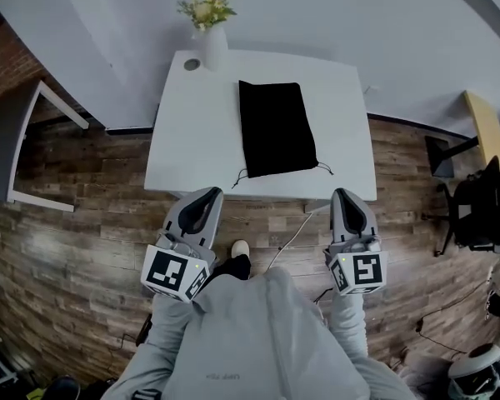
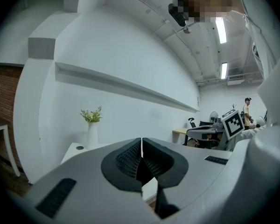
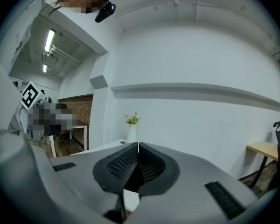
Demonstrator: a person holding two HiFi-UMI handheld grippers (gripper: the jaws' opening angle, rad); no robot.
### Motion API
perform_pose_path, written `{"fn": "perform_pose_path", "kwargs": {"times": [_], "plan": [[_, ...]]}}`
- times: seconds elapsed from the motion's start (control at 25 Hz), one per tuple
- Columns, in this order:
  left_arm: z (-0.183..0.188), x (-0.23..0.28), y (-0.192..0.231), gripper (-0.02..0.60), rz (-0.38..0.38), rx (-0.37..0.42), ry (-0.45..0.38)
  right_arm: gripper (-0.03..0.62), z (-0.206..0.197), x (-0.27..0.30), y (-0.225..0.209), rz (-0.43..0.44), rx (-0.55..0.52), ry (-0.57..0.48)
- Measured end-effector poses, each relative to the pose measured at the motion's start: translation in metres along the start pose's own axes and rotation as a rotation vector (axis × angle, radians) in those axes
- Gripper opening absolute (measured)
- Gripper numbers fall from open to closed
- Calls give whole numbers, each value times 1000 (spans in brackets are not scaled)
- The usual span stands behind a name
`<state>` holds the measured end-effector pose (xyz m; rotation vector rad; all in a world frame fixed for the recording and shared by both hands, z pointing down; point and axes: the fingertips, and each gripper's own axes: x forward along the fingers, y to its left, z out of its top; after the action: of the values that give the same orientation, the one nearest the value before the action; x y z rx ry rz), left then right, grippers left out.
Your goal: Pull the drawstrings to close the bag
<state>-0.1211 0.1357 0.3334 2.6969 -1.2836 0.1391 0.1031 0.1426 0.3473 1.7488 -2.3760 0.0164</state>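
Short of the table's (image 1: 179, 144) near edge, the left gripper (image 1: 209, 192) and right gripper (image 1: 343, 193) hang clenched, empty. At that edge trail thin drawstrings (image 1: 324, 168), the places to pinch. Beyond lies the black bag (image 1: 275, 127), likely soft, limp and light.

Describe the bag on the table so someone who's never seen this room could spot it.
Find the white table against the wall. A flat black bag lies near its middle, right of the white vase of flowers. It is the only black thing on the table, with thin drawstrings trailing from its near corners.
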Motion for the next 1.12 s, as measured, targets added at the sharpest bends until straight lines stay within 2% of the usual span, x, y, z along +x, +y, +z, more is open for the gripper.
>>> {"fn": "perform_pose_path", "kwargs": {"times": [0.36,0.6,0.84,1.12], "plan": [[-13,38,28,32,-64,-32,58,25,-9,28,-12,-60,26,65],[-26,61,38,32,-66,-53,98,25,-22,49,-32,-77,37,106],[-19,103,55,32,-38,-45,86,25,-22,92,-57,-41,35,99],[10,163,70,32,-13,-19,47,25,-7,151,-92,22,27,65]]}}
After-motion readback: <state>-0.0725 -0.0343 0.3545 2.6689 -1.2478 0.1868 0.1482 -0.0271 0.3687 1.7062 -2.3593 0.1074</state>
